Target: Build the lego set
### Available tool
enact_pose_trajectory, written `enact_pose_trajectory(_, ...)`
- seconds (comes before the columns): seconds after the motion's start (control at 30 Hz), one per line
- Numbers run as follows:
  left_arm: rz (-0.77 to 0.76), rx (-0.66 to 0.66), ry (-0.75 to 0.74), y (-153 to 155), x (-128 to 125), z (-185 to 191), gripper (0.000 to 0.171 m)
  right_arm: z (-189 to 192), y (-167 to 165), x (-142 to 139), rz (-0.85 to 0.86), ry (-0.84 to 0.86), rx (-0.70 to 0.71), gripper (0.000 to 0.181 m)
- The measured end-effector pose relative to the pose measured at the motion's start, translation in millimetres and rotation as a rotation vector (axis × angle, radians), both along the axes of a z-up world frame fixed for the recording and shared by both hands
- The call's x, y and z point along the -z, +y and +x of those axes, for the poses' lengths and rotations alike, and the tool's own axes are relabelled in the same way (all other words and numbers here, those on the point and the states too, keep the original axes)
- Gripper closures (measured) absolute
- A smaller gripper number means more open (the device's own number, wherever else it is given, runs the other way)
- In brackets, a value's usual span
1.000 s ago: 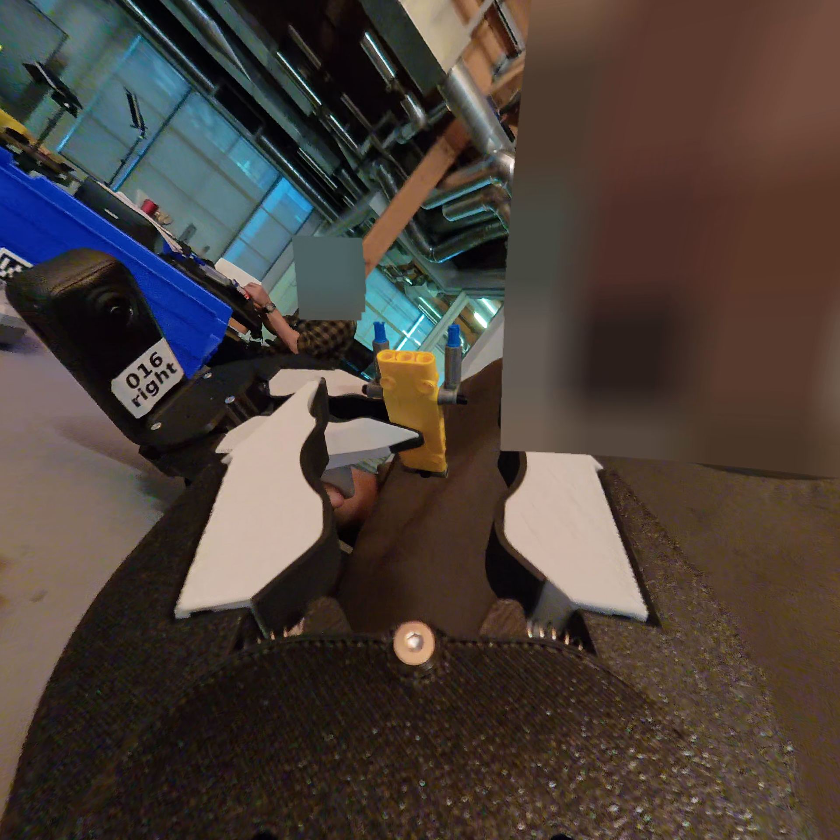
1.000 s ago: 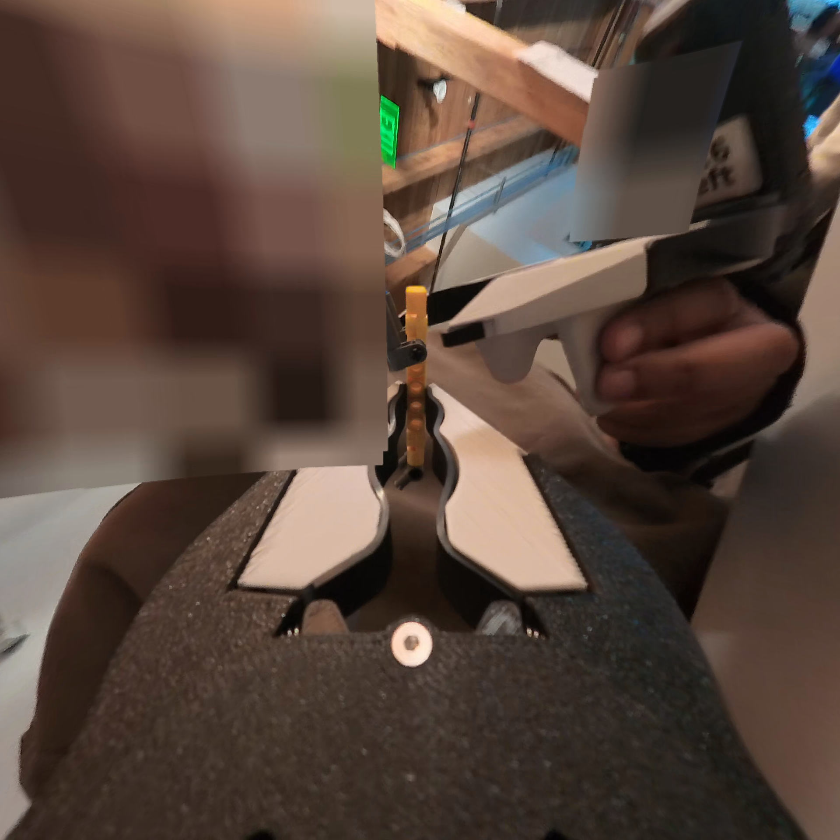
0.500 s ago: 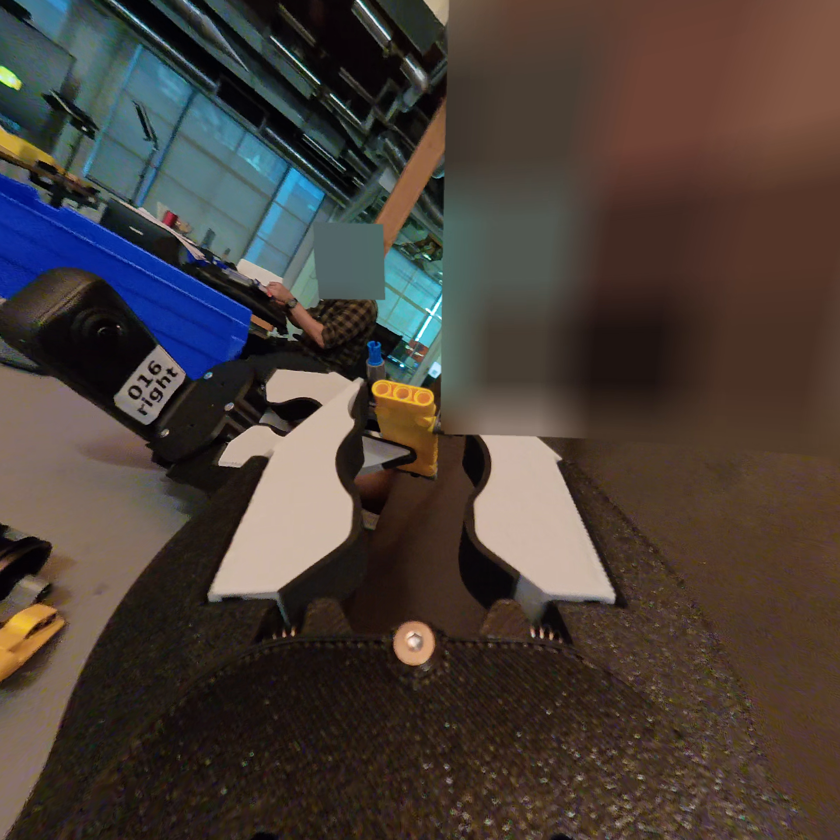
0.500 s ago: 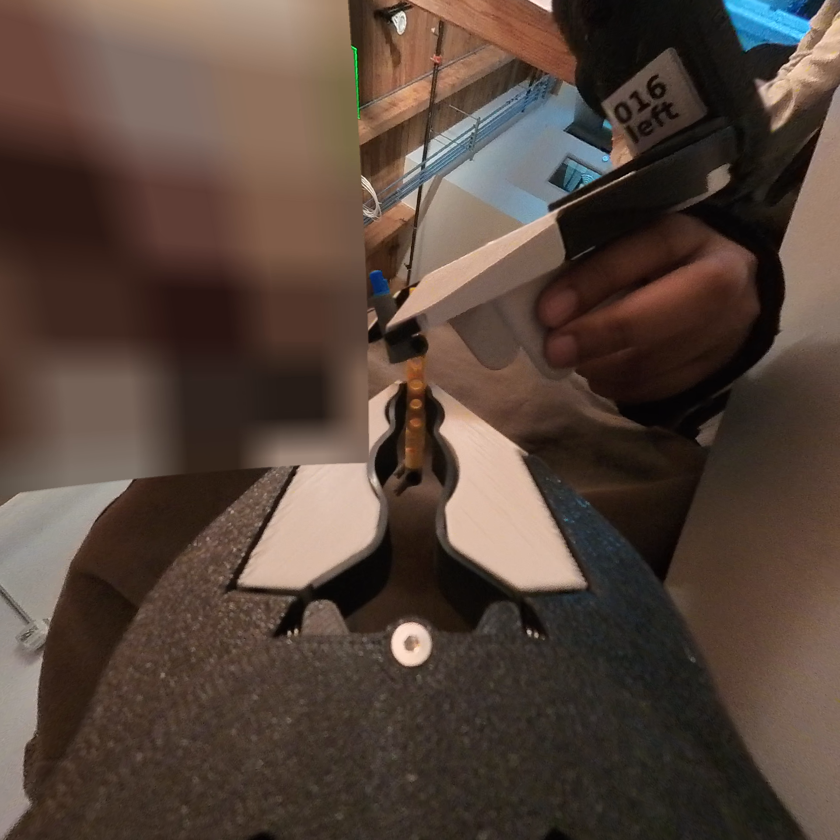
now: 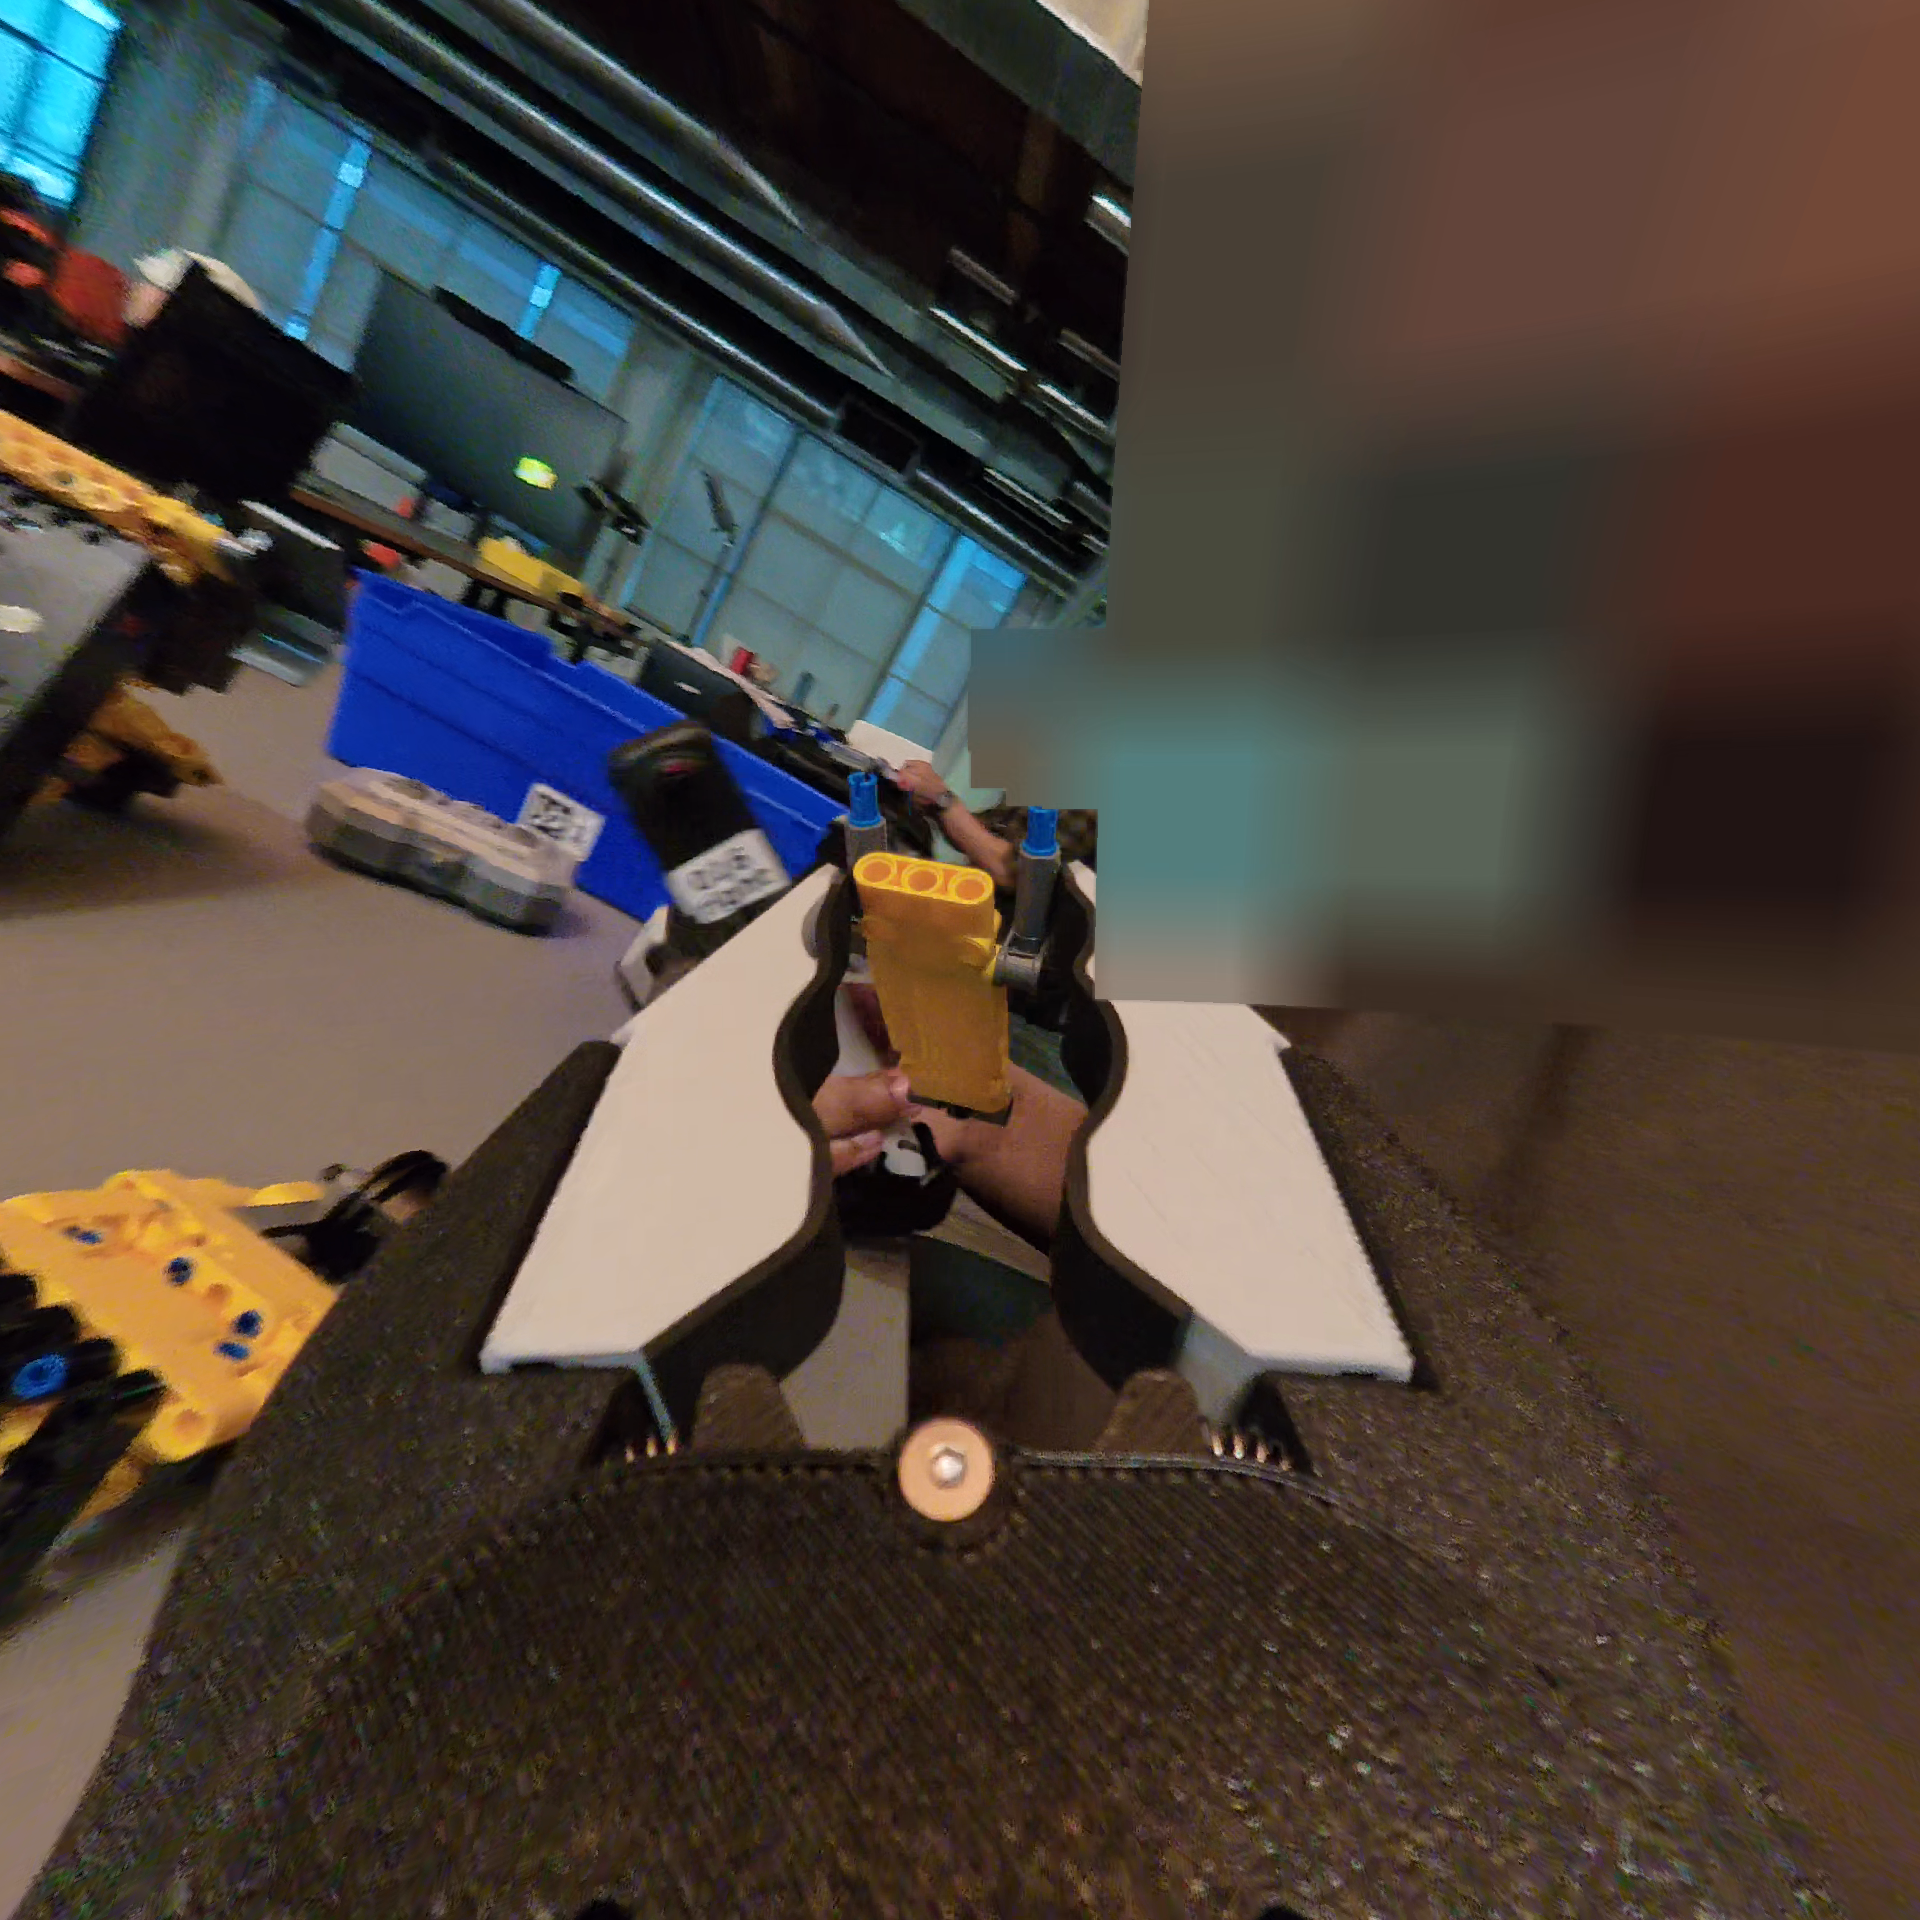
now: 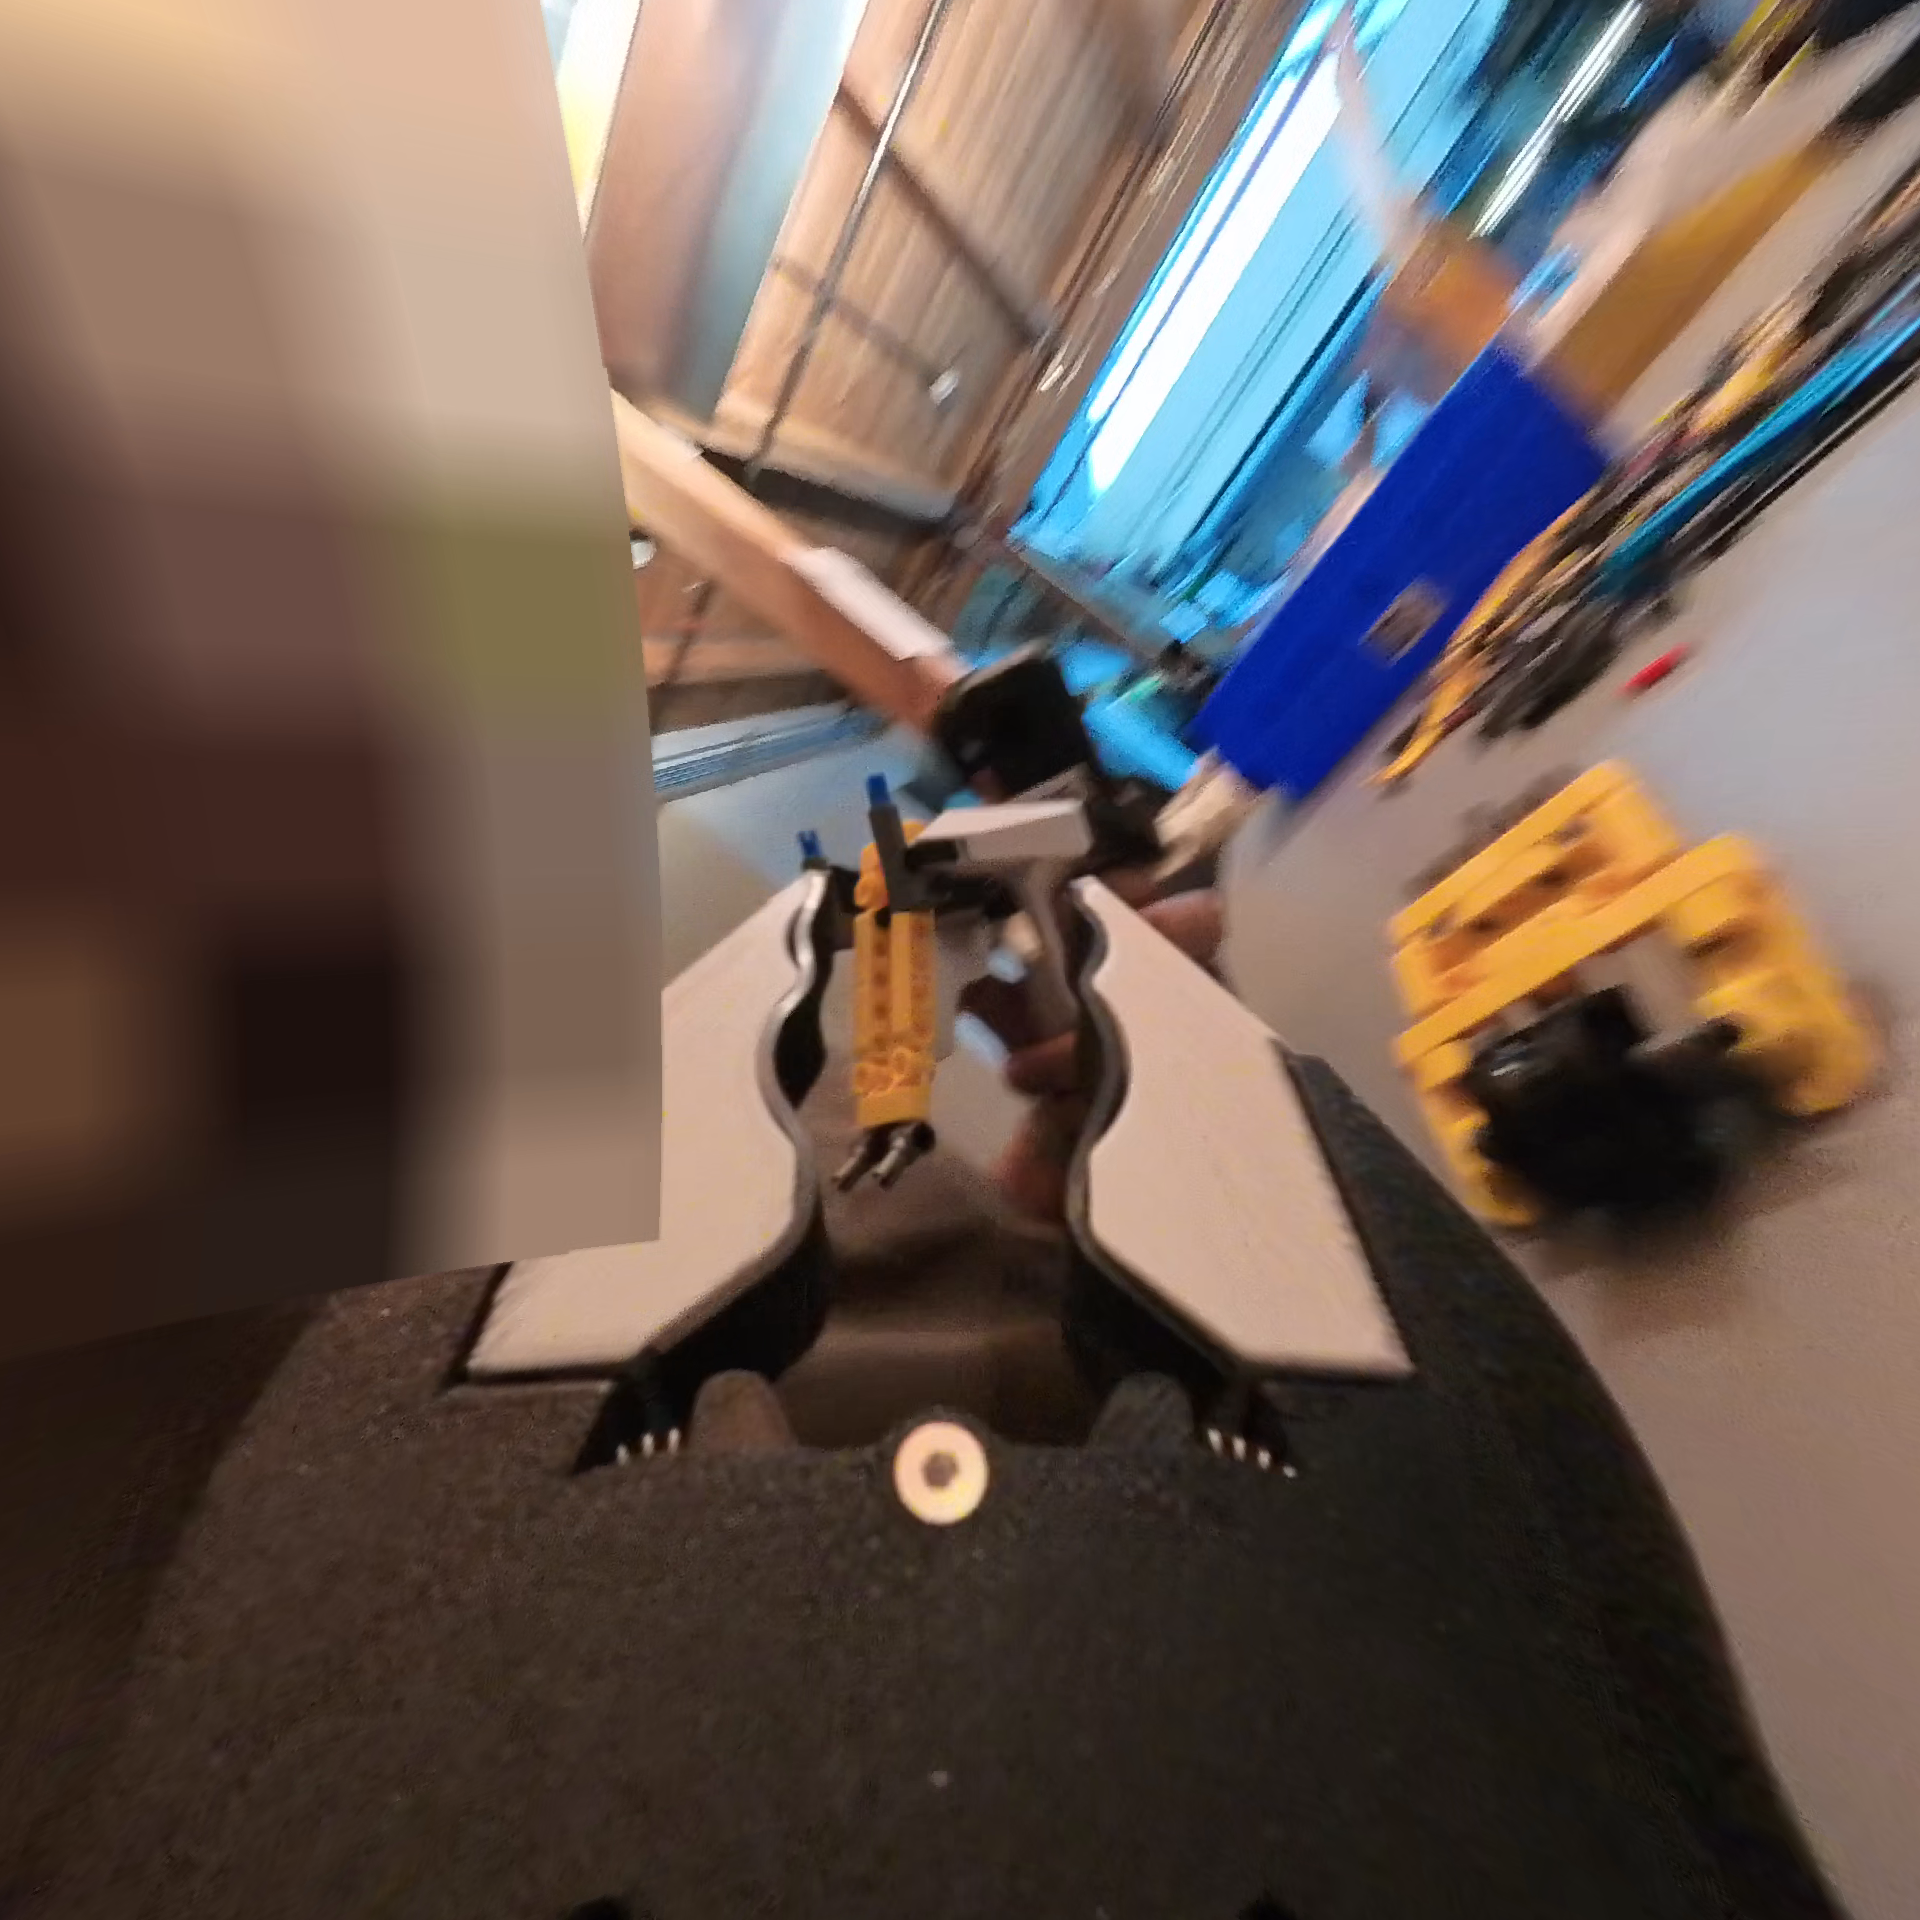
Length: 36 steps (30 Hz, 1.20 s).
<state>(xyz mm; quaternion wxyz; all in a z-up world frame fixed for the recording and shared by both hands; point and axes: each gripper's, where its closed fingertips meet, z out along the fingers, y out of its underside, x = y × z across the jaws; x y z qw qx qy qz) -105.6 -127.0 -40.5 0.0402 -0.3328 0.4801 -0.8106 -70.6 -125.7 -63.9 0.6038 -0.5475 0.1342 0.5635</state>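
Observation:
A yellow studded beam carries grey pins with blue tips on both sides. My left gripper is shut on it across the pins and holds it in the air. In the right wrist view the beam hangs between the fingers of my right gripper, which is open and not touching it. The left gripper's white fingers pinch the beam's top from the far side. The right gripper's black body and the hand that holds it show behind the beam.
A yellow brick-built model stands on the grey table, at lower left in the left wrist view. A blue bin and a grey tray of parts stand farther back. Both views are blurred by motion. About 4 cm separates my left fingertips from my right.
My right gripper, shut on the beam before, has opened and let go. My left gripper has closed on the beam and now carries it. Both views have swung towards the table.

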Motion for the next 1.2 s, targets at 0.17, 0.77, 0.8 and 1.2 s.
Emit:
enact_pose_trajectory(0.17,0.056,-0.187,0.106,14.2,18.3,24.8,0.138,12.8,-3.1,-18.2,0.118,-0.436,0.422,0.106)
enact_pose_trajectory(0.77,0.467,-0.230,0.071,-17.3,46.3,23.8,0.137,-20.9,11.8,8.3,-0.019,-0.619,0.257,0.124)
enact_pose_trajectory(0.8,0.448,-0.226,0.075,-15.9,45.4,23.8,0.137,-19.6,11.9,9.2,-0.027,-0.634,0.264,0.124)
enact_pose_trajectory(1.2,0.451,-0.228,0.085,-11.8,49.3,22.8,0.137,-21.6,10.2,10.8,-0.025,-0.704,0.244,0.144)
